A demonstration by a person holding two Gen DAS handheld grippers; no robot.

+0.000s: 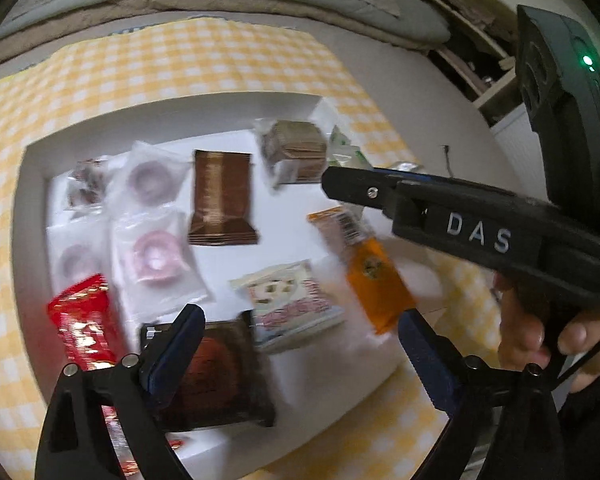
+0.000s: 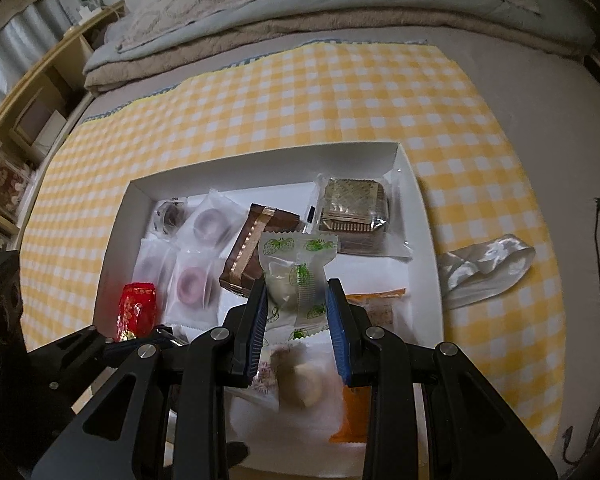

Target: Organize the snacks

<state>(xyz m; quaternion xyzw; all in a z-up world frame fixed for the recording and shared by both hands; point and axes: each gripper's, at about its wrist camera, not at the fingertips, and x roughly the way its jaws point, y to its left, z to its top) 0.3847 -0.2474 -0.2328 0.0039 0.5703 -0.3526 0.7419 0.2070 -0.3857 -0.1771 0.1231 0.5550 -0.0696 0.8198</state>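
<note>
"DAS" lettering on right gripper (image 1: 342, 184) body

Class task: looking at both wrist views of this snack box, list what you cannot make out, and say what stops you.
- Left wrist view: print on the orange packet is lost to motion blur.
- Left wrist view: the dark brown packet is partly covered by the left claw.
- Right wrist view: the snacks under the strawberry packet, held in the right claw, are blurred and half hidden.

Home bedroom: bed with rumpled blankets (image 2: 340, 40), shelving (image 2: 32, 120).
</note>
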